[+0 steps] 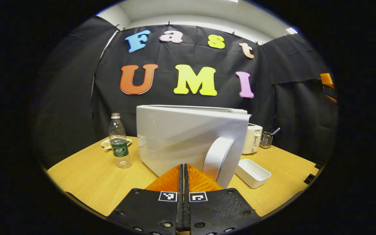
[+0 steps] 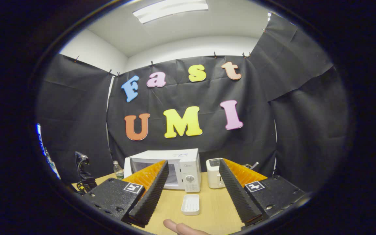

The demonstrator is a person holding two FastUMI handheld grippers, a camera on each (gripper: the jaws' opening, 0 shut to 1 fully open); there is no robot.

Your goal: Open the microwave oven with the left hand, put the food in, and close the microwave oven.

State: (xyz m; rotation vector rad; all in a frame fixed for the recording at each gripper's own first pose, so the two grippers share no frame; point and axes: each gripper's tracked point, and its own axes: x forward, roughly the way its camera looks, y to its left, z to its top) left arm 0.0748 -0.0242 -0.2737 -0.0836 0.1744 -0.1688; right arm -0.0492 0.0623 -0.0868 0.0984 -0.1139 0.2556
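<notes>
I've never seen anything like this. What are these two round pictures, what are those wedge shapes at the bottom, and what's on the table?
There is no robot here: a person holds a two-finger hand-held gripper in each hand, and a fisheye camera rides on each one, looking along its fingers. The wedges at the bottom are those fingers.

In the left gripper view, the left gripper has its fingers pressed together, holding nothing, close in front of the microwave near its handle. In the right gripper view, the right gripper is spread open and empty, farther back, and a fingertip shows at the bottom edge.

On the wooden table stand the microwave, a water bottle, a small plate behind it, a toaster, a wire holder and a white tray.
</notes>
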